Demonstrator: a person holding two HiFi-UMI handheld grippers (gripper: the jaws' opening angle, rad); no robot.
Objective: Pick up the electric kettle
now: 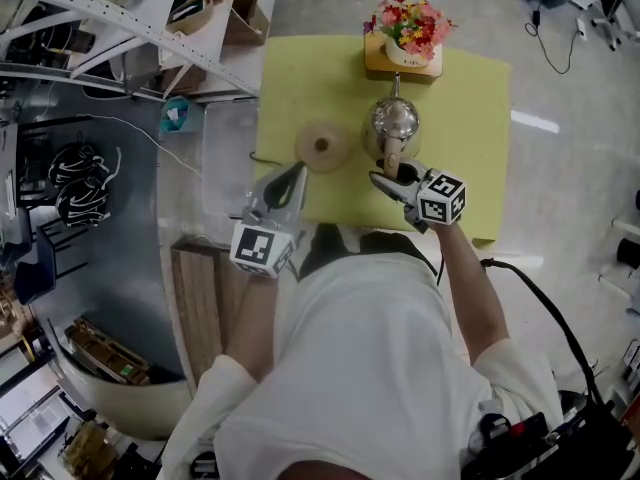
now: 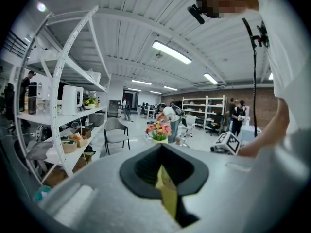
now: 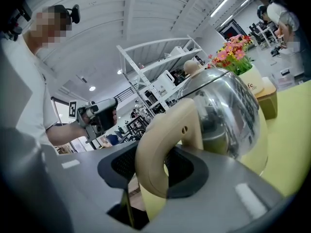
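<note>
Yellow mat (image 1: 470, 148): covers the table ahead of me and carries everything relevant.

Electric kettle (image 1: 394, 121): polished steel body, standing upright on the mat right of centre, not lifted. Its spout points away from me toward the pot of flowers (image 1: 408, 26) at the mat's far edge. A round tan disc (image 1: 322, 146) lies just beside the kettle on its left, apart from it.

Left gripper (image 1: 290, 178): at the near edge of the mat, below the disc and well apart from the kettle. Its jaws stand apart with nothing between them; only the mat shows through the gap.

Right gripper (image 1: 392, 178): directly in front of the kettle on its near side, clearly the nearer of the two. It points almost level, straight at the kettle body.

Kettle handle (image 3: 160, 144): a cream loop on the side facing me, with its long axis running upright. In the right gripper view it stands between the jaws, which are spread with dark pad visible on either side of it. I judge the pads are not yet pressing.

Assessment: the kettle lies dead ahead of the right gripper, with the handle's long axis crossing the jaw gap. The next move calls for closing on the loop, then lifting straight up. A loose grip risks the body swinging forward.
</note>
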